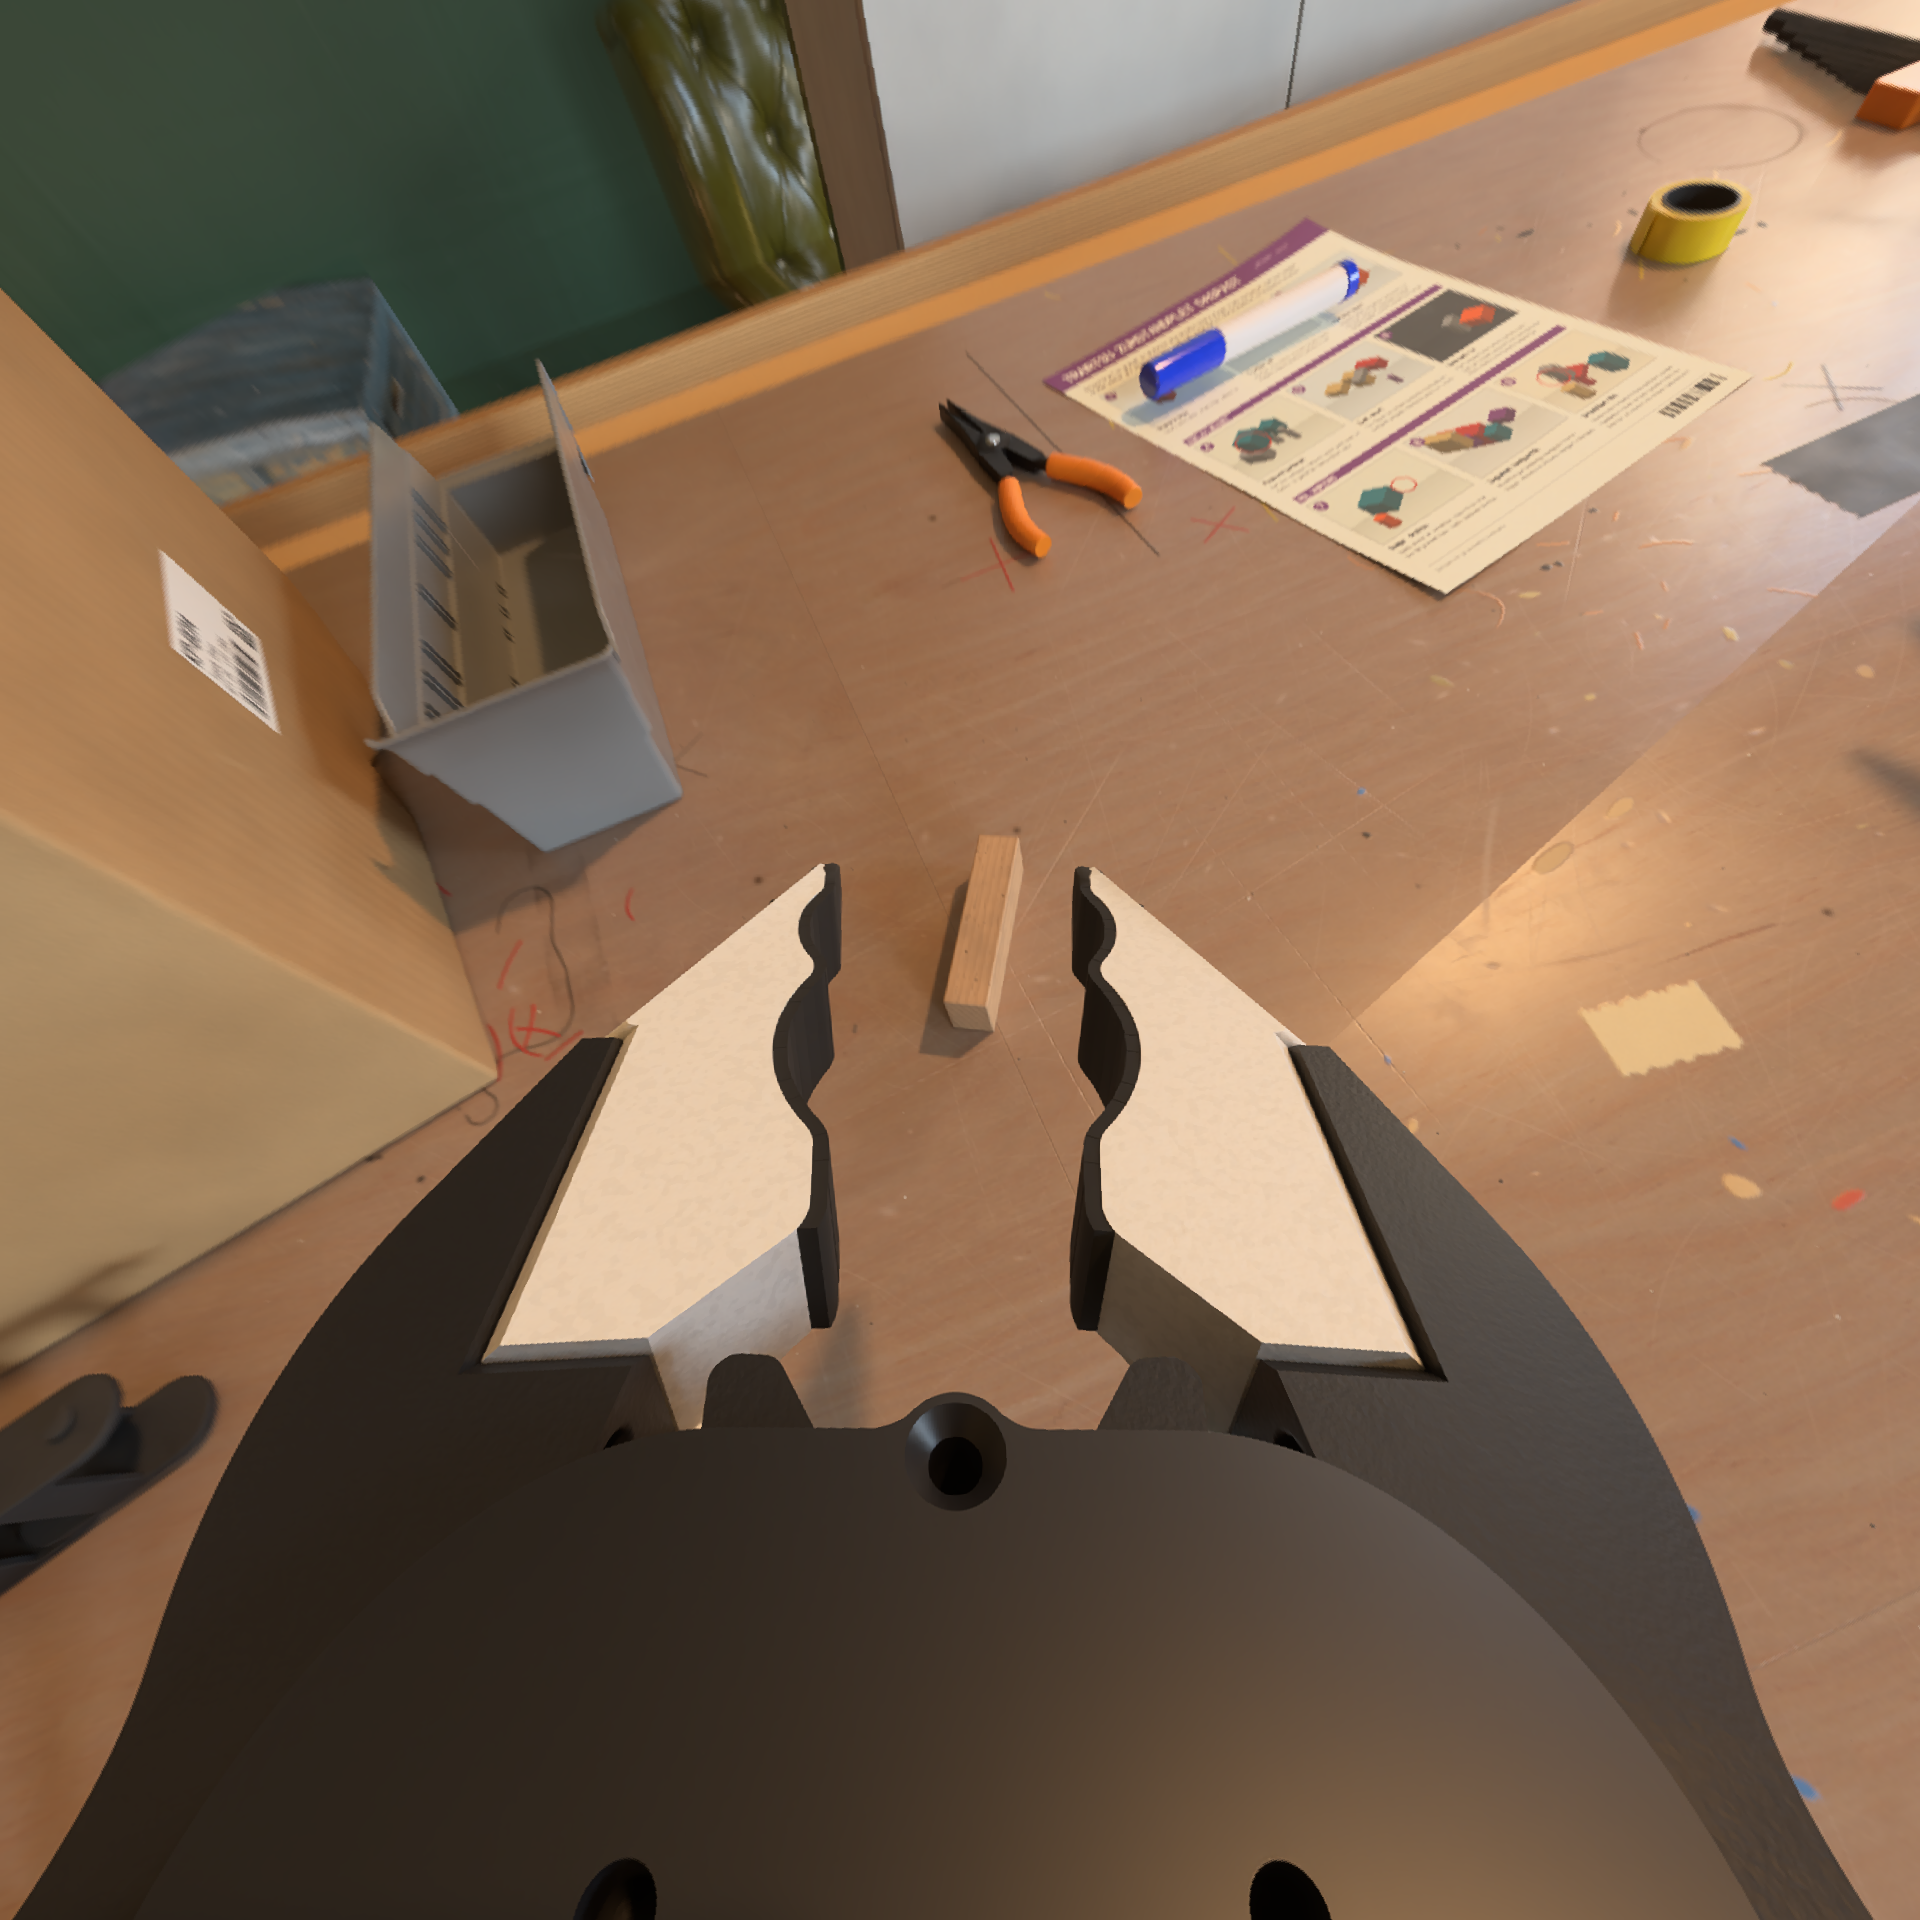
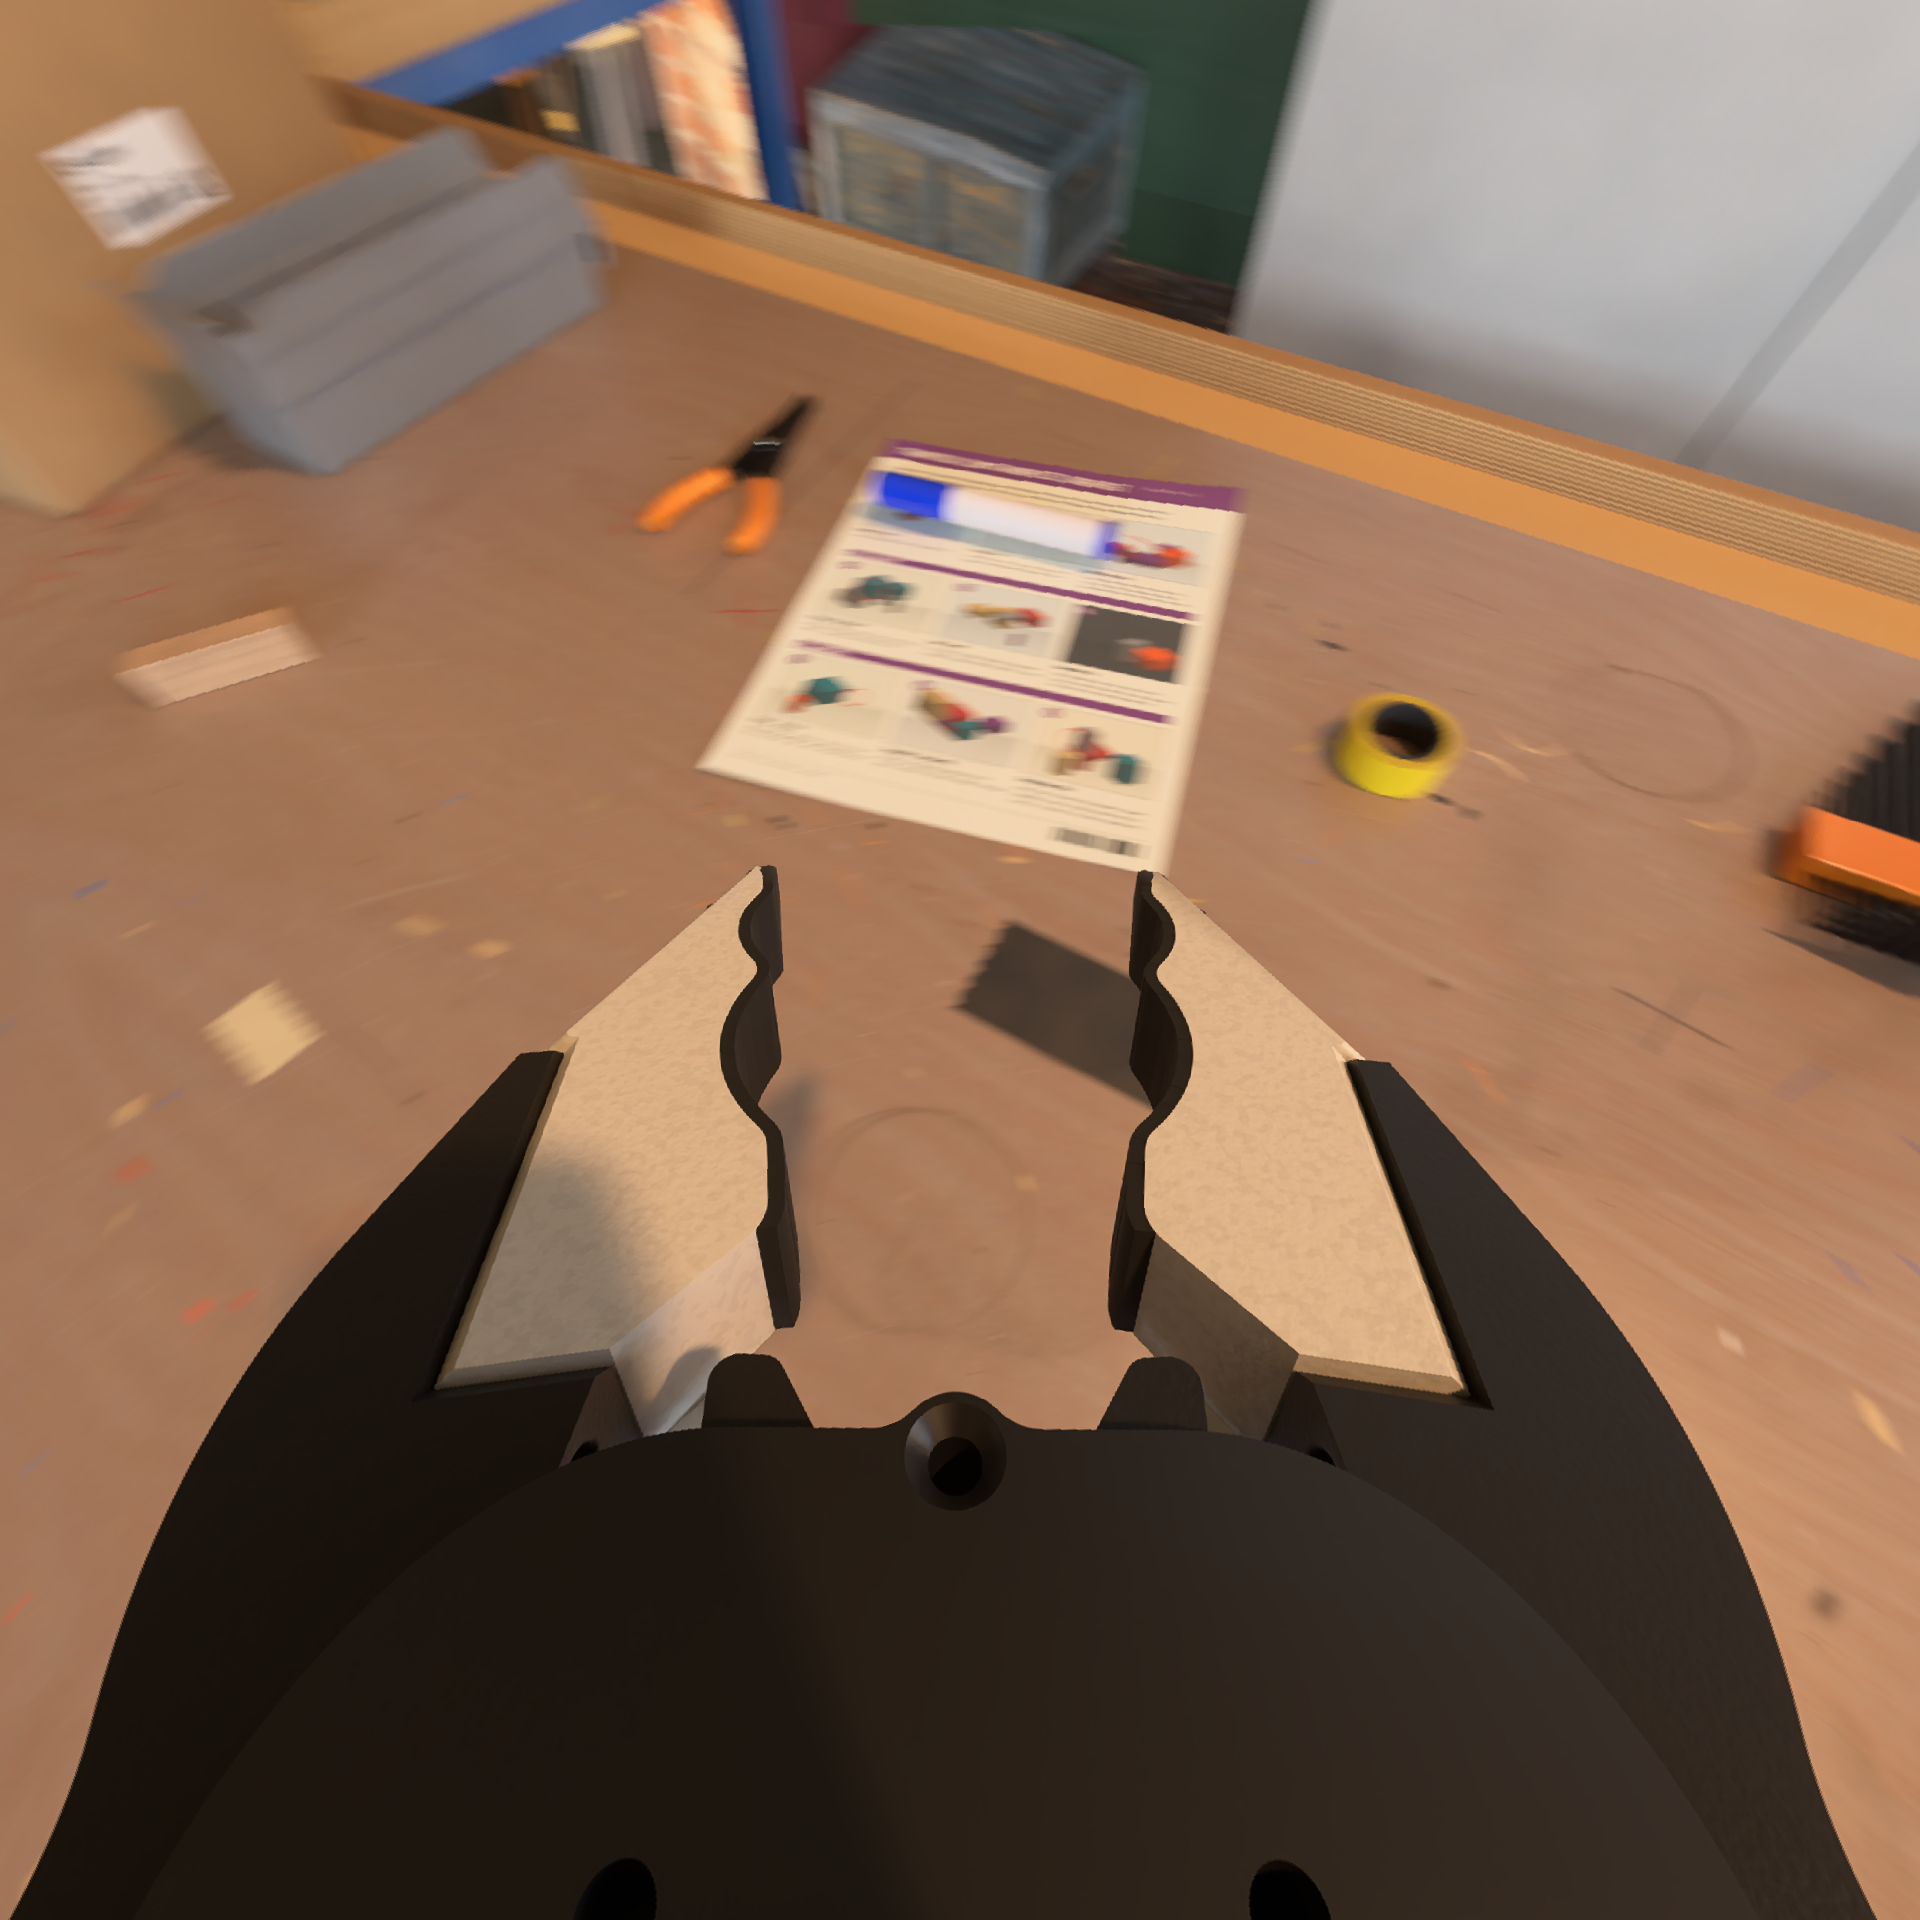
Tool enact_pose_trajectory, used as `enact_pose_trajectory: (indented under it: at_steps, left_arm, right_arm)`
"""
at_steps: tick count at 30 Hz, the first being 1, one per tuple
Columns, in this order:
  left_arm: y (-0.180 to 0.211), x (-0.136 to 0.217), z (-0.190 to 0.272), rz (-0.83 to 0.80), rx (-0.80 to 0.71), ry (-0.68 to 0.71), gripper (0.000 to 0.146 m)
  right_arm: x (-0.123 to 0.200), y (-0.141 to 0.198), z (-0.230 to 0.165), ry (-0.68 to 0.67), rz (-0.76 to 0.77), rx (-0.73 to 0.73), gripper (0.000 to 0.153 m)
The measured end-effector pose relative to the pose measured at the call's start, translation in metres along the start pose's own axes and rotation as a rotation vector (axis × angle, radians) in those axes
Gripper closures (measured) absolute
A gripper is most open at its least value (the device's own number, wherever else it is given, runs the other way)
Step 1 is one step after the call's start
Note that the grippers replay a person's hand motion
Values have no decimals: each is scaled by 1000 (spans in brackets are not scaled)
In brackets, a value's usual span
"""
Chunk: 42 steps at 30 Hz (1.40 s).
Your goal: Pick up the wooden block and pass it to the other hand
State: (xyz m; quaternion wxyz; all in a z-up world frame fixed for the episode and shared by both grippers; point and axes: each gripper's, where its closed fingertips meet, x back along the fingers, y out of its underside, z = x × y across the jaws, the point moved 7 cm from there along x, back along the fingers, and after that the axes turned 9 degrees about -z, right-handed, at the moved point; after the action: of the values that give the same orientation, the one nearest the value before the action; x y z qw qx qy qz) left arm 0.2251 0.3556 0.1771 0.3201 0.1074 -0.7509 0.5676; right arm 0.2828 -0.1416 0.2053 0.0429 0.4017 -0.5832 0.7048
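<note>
A pale wooden block [image 1: 982,933], long and narrow, lies flat on the brown workbench, pointing away from me. My left gripper [image 1: 956,881] is open and empty; the block lies in line with the gap between its fingertips, on the table below them. In the right wrist view the block [image 2: 216,657] shows blurred at the far left. My right gripper [image 2: 954,883] is open and empty above the bench, far from the block.
A cardboard box [image 1: 156,883] and an open grey box [image 1: 520,644] stand left of the block. Orange-handled pliers [image 1: 1029,473], a printed sheet [image 1: 1392,405] with a blue-capped marker [image 1: 1247,327], yellow tape [image 1: 1691,220] and an orange brush [image 2: 1860,862] lie farther back. A dark clamp-like object [image 1: 83,1455] sits at lower left.
</note>
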Motion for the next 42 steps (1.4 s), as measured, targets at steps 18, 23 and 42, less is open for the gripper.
enact_pose_trajectory:
  at_steps: [18, 23, 42]
  left_arm:
    - [8, -104, 11, -433, 31, 216, 75]
    - [-5, -132, 5, -580, 105, 297, 69]
    - [5, -149, -1, -835, 70, 253, 101]
  right_arm:
    - [69, 36, -106, -249, 140, 233, 109]
    - [73, 38, -96, -247, 146, 209, 110]
    - [63, 42, -103, -277, 93, 221, 111]
